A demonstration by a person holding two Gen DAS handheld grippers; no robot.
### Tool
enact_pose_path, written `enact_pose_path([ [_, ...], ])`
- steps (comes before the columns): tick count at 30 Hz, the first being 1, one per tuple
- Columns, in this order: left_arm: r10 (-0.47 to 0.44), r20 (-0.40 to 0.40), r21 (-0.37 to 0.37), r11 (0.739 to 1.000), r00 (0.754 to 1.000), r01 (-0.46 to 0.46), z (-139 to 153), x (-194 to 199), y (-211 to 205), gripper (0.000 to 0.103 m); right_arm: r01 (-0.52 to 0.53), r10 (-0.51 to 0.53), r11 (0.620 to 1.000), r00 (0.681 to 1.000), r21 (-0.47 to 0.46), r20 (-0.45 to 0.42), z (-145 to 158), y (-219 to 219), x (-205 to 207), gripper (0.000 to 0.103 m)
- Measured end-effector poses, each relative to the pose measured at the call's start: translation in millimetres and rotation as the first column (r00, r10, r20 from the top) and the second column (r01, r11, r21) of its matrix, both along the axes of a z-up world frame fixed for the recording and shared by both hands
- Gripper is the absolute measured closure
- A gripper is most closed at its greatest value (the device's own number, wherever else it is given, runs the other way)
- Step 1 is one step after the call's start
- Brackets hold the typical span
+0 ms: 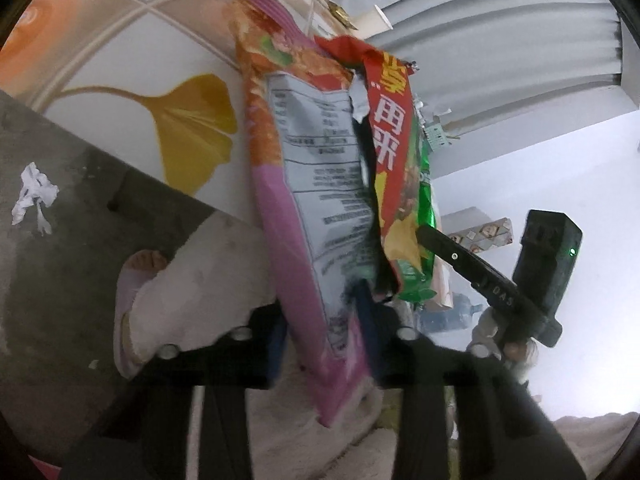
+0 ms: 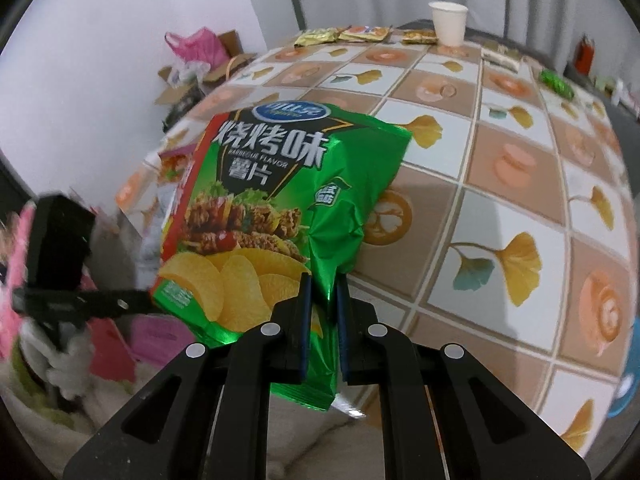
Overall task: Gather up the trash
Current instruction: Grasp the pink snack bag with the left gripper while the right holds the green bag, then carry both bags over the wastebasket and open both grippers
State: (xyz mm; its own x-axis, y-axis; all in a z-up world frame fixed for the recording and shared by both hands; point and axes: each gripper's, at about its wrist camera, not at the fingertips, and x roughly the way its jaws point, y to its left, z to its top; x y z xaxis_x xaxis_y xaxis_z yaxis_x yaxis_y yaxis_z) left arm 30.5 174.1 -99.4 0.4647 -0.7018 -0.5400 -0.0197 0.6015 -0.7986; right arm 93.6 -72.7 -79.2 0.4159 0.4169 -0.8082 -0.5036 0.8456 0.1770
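A lived-in home room: the tabletop [image 2: 472, 184] wears a tablecloth printed with ginkgo leaves and coffee cups, a paper cup [image 2: 448, 23] and snack packets [image 2: 344, 35] sit at its far edge, and open cardboard boxes [image 2: 200, 76] with a pink plastic bag [image 2: 202, 46] stand against the plain wall.

Green chip bag [image 2: 280, 208]: barbecue-flavour crisps, shiny, crumpled, held upright in the air by its lower edge, front facing the right camera.
Pink snack bag [image 1: 304, 208]: torn open on top, white nutrition panel showing, upright, pressed against the green bag's red-edged side.
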Motion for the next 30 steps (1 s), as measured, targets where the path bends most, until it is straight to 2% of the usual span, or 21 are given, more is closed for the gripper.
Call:
enact_pose_path([
  [4,0.012,0.035,-0.015,1.000,0.999,-0.011,4.2,-5.0,5.9,0.086,0.029,-0.022,0.991,0.998,0.131,-0.052,4.1,-10.7,3.3,0.095],
  [11,0.041,0.112,-0.024,0.999,0.993,-0.038,21.9,-13.4,13.5,0.094,0.094,-0.072,0.948,0.994,0.304,-0.084,21.3,-33.9,8.7,0.096],
  [20,0.050,0.215,0.002,0.999,0.975,-0.052,47.4,-12.3,12.1,0.096,0.150,-0.136,0.919,0.989,0.365,-0.064,41.3,-57.5,11.9,0.096],
  [30,0.043,0.304,0.044,0.997,0.952,-0.059,60.9,-17.5,10.8,0.097,0.171,-0.179,0.893,0.984,0.416,-0.019,63.8,-74.1,12.3,0.096],
])
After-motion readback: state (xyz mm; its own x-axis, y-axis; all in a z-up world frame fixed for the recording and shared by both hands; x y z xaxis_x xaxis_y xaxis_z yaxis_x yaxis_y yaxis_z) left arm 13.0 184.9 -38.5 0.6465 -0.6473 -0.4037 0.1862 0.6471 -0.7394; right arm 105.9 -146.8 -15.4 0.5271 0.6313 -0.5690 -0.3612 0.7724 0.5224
